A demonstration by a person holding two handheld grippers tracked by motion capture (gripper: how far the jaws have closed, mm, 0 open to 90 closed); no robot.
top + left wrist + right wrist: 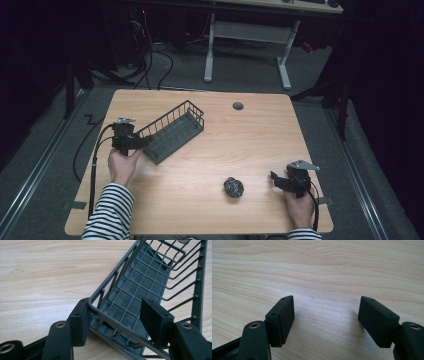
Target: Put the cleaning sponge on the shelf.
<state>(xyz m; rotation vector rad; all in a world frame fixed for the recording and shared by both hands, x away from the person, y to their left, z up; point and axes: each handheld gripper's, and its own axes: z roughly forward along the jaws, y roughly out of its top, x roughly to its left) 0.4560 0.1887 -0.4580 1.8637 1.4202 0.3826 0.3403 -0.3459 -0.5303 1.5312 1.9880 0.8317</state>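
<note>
A dark grey wire basket [172, 131] lies at an angle on the left half of the wooden table [240, 145], and it holds nothing. My left gripper [143, 142] is at its near end and open. In the left gripper view [116, 307] the jaws straddle a corner of the basket's rim [110, 317]: the left pad [81, 317] is against the outside and the right pad [155, 317] is over the inside. A dark, knobbly ball [233, 187] rests front of centre. My right gripper [275, 181] stands open to the ball's right, with bare wood between its jaws [325, 307].
A small grey grommet [238, 106] sits in the tabletop near the far edge. Beyond the table stands a white-legged desk [247, 35] with cables on the floor. Bare wood spans the middle and right of the table.
</note>
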